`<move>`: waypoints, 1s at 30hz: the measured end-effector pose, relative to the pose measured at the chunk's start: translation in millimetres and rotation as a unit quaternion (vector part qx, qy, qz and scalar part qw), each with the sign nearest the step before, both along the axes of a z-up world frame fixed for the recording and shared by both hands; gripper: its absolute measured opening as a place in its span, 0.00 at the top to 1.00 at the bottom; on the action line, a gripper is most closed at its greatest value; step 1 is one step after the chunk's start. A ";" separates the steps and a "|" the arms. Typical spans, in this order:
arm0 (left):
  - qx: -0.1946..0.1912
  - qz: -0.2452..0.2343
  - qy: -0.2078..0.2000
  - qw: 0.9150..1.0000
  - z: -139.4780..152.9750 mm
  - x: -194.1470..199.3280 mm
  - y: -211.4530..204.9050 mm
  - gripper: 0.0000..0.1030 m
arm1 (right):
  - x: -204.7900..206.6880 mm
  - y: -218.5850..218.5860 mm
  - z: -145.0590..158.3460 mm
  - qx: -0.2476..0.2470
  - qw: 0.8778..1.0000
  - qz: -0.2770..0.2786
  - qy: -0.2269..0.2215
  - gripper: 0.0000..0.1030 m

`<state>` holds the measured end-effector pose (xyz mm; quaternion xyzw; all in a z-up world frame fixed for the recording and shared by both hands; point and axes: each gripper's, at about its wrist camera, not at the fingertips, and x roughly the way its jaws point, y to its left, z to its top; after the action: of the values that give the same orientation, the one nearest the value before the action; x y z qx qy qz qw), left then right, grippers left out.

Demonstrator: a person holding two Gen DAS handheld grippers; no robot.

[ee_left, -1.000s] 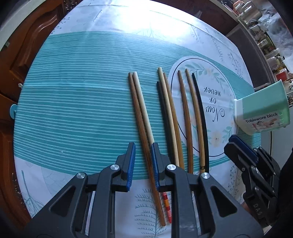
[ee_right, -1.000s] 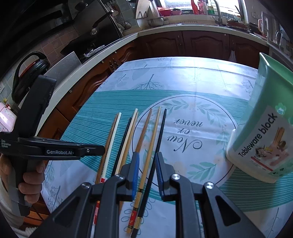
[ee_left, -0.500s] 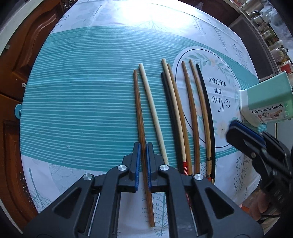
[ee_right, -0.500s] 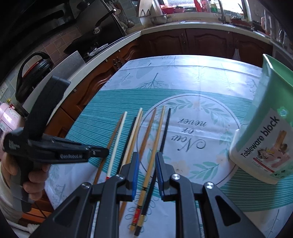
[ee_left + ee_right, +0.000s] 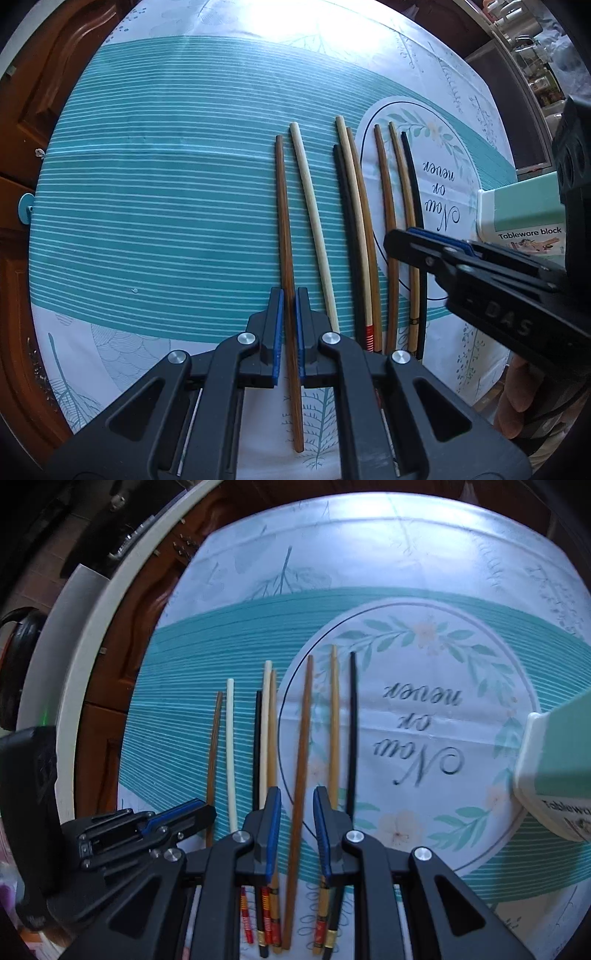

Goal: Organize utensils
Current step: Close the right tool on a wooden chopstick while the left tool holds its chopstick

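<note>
Several chopsticks lie side by side on the teal striped tablecloth. My left gripper is shut on the dark brown chopstick at the left end of the row, gripping near its thick end. A cream chopstick lies just to its right. My right gripper points down and stands open astride a reddish-brown chopstick, with its pads clear of the wood. A tan chopstick and a black chopstick lie to the right of it. Each gripper shows in the other's view.
A mint "Tableware block" box stands at the right edge of the table, also visible as the box. Dark wooden cabinets run past the left side. A hand holds the right gripper's handle.
My left gripper shut on the dark brown chopstick and drew it away from the cream one. My right gripper swung left and tipped down, from over the tan and black pair to the reddish-brown chopstick.
</note>
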<state>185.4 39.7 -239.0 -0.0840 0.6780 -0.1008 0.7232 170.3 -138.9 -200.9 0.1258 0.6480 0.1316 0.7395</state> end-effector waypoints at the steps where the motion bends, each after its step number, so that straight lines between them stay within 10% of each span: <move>1: 0.000 0.001 0.002 1.000 0.1 0.5 0.7 0.96 | 3.1 3.6 -2.7 -0.008 1.000 -0.001 0.009 0.83; 18: 0.056 -0.012 0.035 0.998 -1.9 16.6 -17.5 0.95 | 1.3 62.6 -7.9 -0.211 0.971 0.105 -0.033 0.93; 30: 0.064 -0.011 -0.042 0.997 20.3 -1.0 -34.6 0.96 | -10.9 -4.7 5.0 -0.039 0.999 0.022 -0.021 0.94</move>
<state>184.4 5.1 -218.7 -0.0261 0.6528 -0.0686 0.7539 159.3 -143.6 -195.9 0.0802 0.6399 0.1248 0.7540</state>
